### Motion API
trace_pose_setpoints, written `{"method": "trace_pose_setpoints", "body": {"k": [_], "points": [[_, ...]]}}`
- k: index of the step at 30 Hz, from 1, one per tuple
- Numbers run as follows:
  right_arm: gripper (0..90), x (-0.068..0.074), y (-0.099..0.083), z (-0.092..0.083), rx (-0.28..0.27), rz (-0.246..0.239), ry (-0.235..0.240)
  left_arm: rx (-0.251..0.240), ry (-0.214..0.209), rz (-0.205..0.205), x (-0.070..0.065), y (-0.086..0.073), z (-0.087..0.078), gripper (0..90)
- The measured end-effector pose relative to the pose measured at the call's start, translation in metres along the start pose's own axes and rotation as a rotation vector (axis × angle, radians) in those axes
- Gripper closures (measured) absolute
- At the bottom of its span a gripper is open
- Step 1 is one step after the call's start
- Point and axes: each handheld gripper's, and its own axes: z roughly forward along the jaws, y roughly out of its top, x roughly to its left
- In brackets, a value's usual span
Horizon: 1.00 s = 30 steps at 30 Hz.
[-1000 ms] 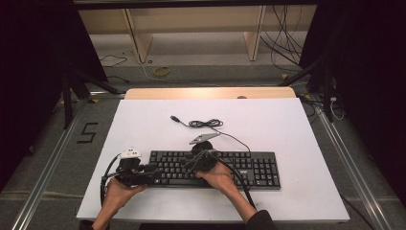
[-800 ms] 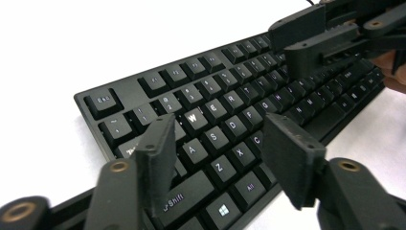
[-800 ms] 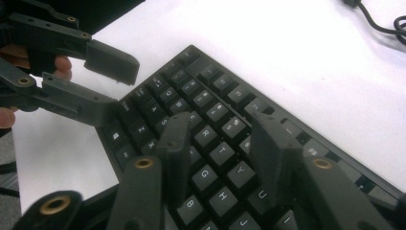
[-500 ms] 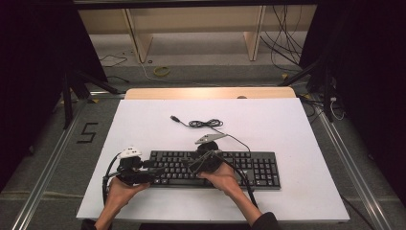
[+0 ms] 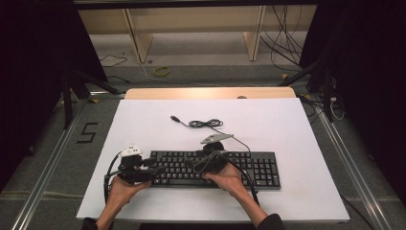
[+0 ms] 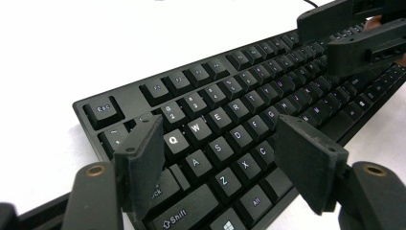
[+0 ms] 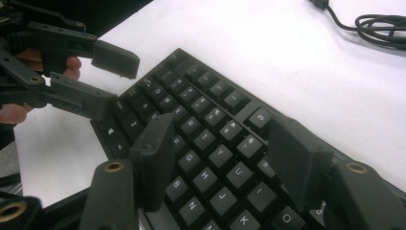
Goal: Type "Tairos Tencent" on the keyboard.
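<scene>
A black keyboard [image 5: 249, 167] lies near the front of the white table [image 5: 287, 120], and its cable [image 5: 206, 123] is coiled behind it. My left gripper [image 5: 155, 167] hovers at the keyboard's left end, pointing right. In the left gripper view its jaws [image 6: 222, 153] stand open over the Q, A and Z keys [image 6: 218, 146]. My right gripper [image 5: 194, 165] points left over the middle of the keyboard. In the right gripper view it is open [image 7: 225, 153] above the G, H and J keys [image 7: 206, 175]. Both pairs of jaws have just been opening, with nothing gripped between them.
The cable's plug [image 5: 174, 117] rests on the bare white board behind the keyboard. A wooden strip [image 5: 210, 92] edges the table's far side. Metal rails [image 5: 43, 177] run along both sides, and dark stands [image 5: 72, 81] and floor cables [image 5: 287, 38] lie beyond.
Both grippers' jaws stand wider than before. The right hand has shifted slightly over the keys; the left hand and the keyboard have stayed put.
</scene>
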Motion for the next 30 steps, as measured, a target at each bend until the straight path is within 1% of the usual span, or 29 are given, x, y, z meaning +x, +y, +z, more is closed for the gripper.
{"method": "trace_pose_setpoints", "body": {"k": [5, 6, 9, 14, 18, 22, 24, 29, 30], "points": [[42.2, -0.001, -0.002, -0.005, -0.005, 0.005, 0.004, 0.0, -0.002, 0.0, -0.001, 0.002, 0.001, 35.4], [42.1, -0.001, -0.002, -0.006, -0.007, 0.004, 0.005, 0.003, 0.0, 0.007, 0.0, 0.002, 0.001, 36.0], [41.2, 0.0, -0.004, -0.009, -0.009, 0.0, 0.011, -0.001, -0.007, -0.008, 0.0, 0.004, 0.002, 37.5], [39.5, 0.001, -0.007, -0.013, -0.012, -0.004, 0.019, 0.003, -0.011, 0.012, -0.001, 0.007, 0.005, 37.5], [38.4, 0.001, -0.01, -0.016, -0.011, -0.003, 0.024, 0.019, -0.013, 0.022, -0.002, 0.009, 0.007, 38.1], [37.0, 0.001, -0.012, -0.019, -0.01, -0.001, 0.028, 0.04, -0.02, 0.02, -0.003, 0.01, 0.01, 39.8], [36.8, 0.0, -0.013, -0.021, -0.02, -0.003, 0.031, 0.049, -0.022, 0.02, -0.002, 0.01, 0.012, 41.6], [36.3, 0.0, -0.015, -0.025, -0.026, -0.005, 0.032, 0.071, -0.023, 0.027, -0.002, 0.013, 0.014, 45.5], [36.3, 0.0, -0.016, -0.025, -0.026, -0.005, 0.031, 0.072, -0.026, 0.023, -0.003, 0.013, 0.014, 46.5]]}}
